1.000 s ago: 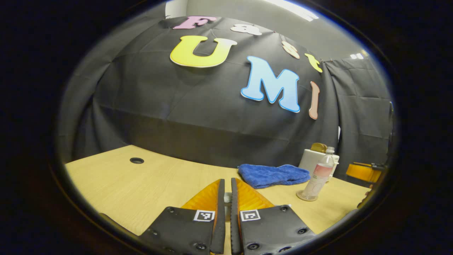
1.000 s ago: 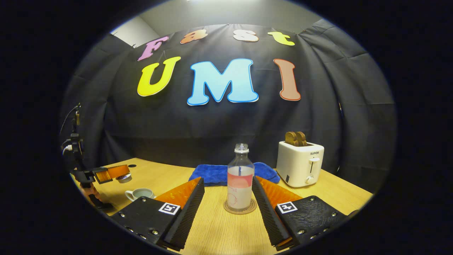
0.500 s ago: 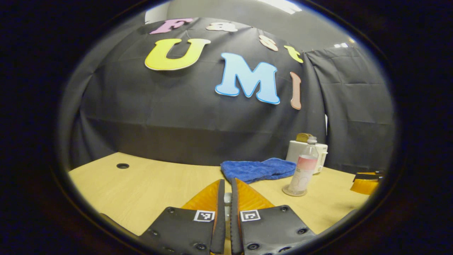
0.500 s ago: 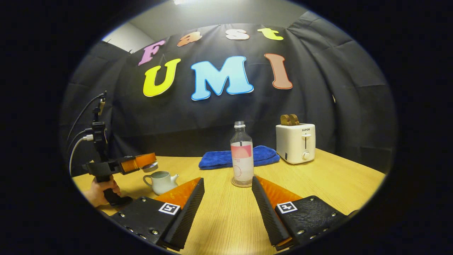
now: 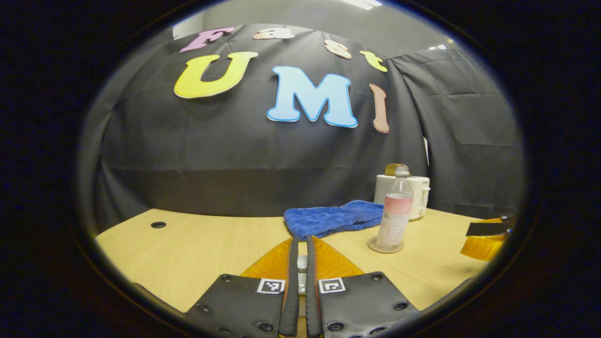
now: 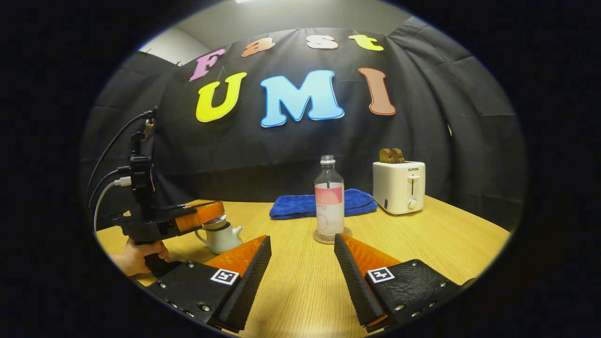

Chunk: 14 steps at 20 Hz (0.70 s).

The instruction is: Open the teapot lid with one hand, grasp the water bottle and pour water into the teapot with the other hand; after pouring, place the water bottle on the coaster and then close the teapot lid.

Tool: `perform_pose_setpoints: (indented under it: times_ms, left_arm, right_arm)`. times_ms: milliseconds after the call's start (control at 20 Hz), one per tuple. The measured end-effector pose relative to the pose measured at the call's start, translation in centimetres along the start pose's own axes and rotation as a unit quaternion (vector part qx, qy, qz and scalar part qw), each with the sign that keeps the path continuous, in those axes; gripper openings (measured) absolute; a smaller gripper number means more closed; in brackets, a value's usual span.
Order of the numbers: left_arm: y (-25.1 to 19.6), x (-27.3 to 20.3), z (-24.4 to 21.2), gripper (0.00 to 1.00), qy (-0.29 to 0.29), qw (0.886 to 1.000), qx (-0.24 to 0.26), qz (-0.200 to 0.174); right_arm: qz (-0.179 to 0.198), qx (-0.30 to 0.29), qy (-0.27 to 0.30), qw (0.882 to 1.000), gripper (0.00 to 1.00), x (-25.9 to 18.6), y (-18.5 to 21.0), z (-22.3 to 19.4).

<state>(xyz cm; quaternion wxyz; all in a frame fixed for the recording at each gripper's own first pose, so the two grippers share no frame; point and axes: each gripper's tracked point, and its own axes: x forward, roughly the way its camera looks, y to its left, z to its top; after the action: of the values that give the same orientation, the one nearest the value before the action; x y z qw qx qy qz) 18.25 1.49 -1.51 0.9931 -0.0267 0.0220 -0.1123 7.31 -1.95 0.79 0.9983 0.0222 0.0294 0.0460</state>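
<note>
Upright, water bottle (image 6: 329,197) on coaster (image 6: 333,236) just ahead of right gripper (image 6: 302,253) spread fingers; left gripper (image 6: 206,215) pinching lid (image 6: 216,220) atop teapot (image 6: 220,236), spout toward bottle.

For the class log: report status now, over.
Left gripper shut on teapot lid, over teapot. Right gripper open, empty. Water bottle upright on coaster. Nothing in the way.
</note>
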Motion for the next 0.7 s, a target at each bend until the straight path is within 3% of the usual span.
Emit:
perform_pose_setpoints:
  times_ms: [700]
  left_arm:
    - [-0.77, 0.82, -0.70, 0.12, 0.003, 1.000, 0.017, 0.002]
  right_arm:
    - [0.004, -0.016, -0.001, 1.000, 0.84, 0.09, 0.59, -0.05]
